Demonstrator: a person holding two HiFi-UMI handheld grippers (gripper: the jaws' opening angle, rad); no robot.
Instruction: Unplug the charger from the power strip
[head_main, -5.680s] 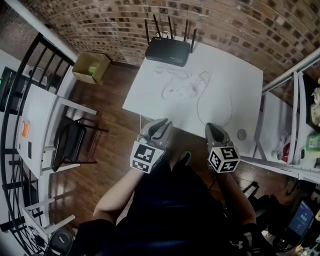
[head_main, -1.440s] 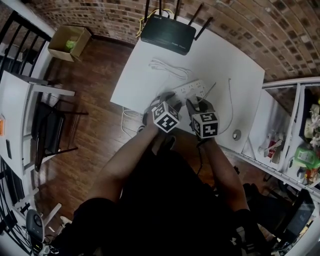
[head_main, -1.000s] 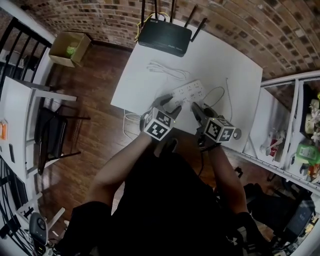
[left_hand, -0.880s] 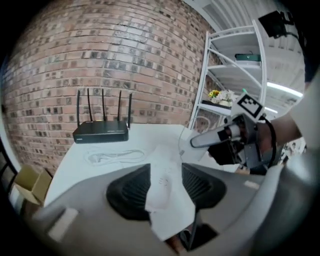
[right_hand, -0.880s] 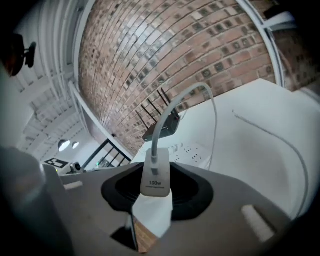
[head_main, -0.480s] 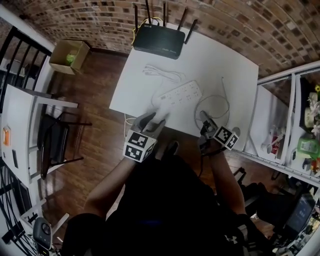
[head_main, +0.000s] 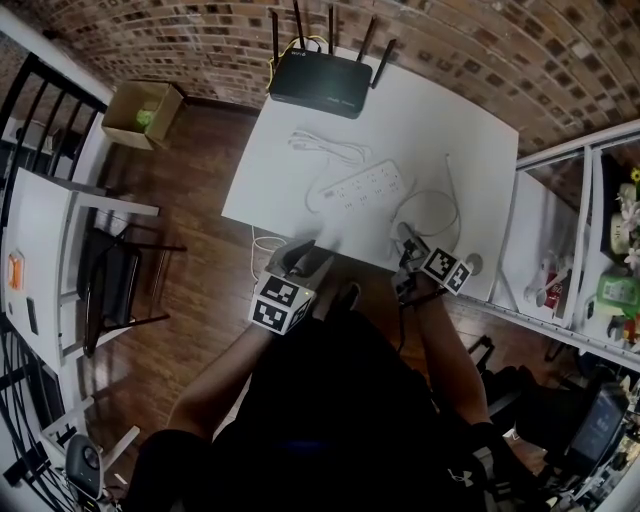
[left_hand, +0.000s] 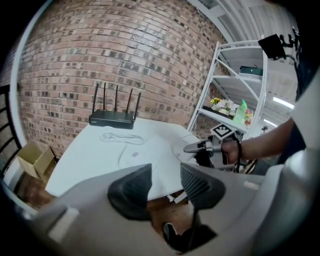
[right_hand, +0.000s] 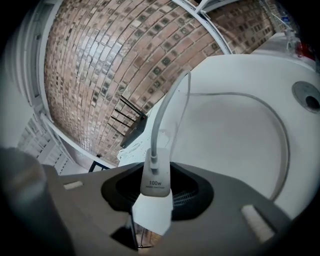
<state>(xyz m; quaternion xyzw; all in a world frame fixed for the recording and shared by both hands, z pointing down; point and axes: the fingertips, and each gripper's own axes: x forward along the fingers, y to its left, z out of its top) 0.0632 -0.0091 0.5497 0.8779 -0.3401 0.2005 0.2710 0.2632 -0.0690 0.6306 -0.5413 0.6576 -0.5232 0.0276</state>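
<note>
Unplugging looks done: the right gripper (head_main: 410, 245) clamps the white charger block (right_hand: 154, 187), cable trailing, over the white table's (head_main: 460, 130) near right edge, well apart from the long white power strip (head_main: 358, 187) at mid-table, while the left gripper (left_hand: 165, 187) hangs wide open and empty, so next comes laying it down and releasing.

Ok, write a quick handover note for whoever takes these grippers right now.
Left gripper: open, empty, at the near edge of the table.
Right gripper: shut on the charger, with its cable attached and looping over the table.
Power strip: lies mid-table, apart from the charger.
Done: charger unplugged.
Left: probably only setting the charger down.
</note>
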